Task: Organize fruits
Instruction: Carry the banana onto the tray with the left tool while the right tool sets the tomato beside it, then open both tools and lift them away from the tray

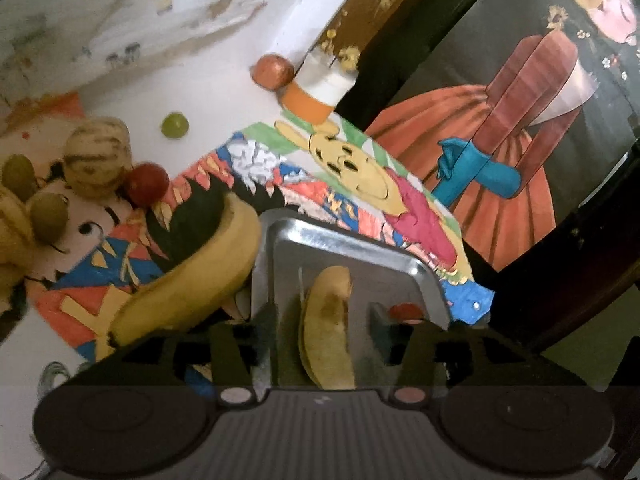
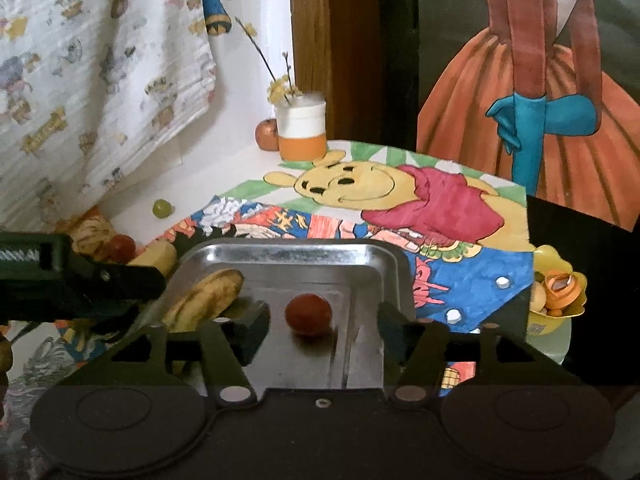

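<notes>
Tray: metal tray (image 2: 384,264) is lying on a table covered with coloured cartoon drawings (image 2: 400,200), and both grippers are hovering over its near edge.
Left gripper: the left gripper (image 1: 324,320) is standing with its jaws spread, and a browned banana (image 1: 328,320) is lying on the tray floor between them; the pads are not pressing on it.
Right gripper: the right gripper (image 2: 320,320) is likewise standing spread, with a small red fruit (image 2: 308,314) resting free on the tray between its fingers (clear gaps are showing on both sides of it).
Fruit in the tray: the browned banana (image 2: 208,296) is lying at the tray's left side and the red fruit near its middle, the two apart.
Fruit outside the tray: a larger yellow banana (image 1: 192,280) is lying just beside the tray's left rim; further left a striped pale melon (image 1: 98,156), a second red fruit (image 1: 148,182) touching it, and two green oval fruits (image 1: 48,212) are sitting in a cluster.
Strays: a single green grape (image 1: 175,125) is sitting alone on the white surface, and a reddish apple (image 2: 267,134) is standing just beside an orange-and-white cup (image 2: 302,132) holding dry twigs.
Backdrop: a printed cloth (image 2: 100,80) is hanging at the left.
</notes>
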Demonstrator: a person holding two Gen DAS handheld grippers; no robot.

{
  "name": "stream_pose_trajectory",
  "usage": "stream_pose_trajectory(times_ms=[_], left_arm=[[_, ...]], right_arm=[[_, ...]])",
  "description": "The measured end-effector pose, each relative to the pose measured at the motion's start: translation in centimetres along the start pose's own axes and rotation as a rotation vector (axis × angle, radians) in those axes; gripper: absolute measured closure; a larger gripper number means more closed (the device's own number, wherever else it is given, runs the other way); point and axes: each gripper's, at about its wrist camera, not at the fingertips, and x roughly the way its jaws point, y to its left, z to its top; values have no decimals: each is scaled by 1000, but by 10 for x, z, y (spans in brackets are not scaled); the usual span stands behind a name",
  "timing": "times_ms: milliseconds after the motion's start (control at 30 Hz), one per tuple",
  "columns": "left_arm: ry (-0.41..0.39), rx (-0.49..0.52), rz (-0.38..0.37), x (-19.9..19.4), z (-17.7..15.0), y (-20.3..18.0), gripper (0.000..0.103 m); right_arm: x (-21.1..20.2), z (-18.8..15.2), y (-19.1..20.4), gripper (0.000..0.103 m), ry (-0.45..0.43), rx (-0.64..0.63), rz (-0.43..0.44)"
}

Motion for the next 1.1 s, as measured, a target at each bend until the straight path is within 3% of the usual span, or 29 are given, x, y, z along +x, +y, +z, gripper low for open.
stream_pose_trajectory(times_ms=[267, 433, 633, 1100], left_arm=[[-84, 22, 49, -50, -5, -1, 2], [-123, 47, 123, -80, -17, 2, 0], [-171, 153, 219, -113, -43, -3, 0], [-161, 207, 284, -160, -93, 13, 0]], right_arm=[[-44, -6, 7, 9, -53, 26, 10], [-72, -15, 16, 1, -75, 21, 14], [-101, -29, 29, 1, -89, 19, 13], [-146, -75, 53, 1, -30, 47, -28]])
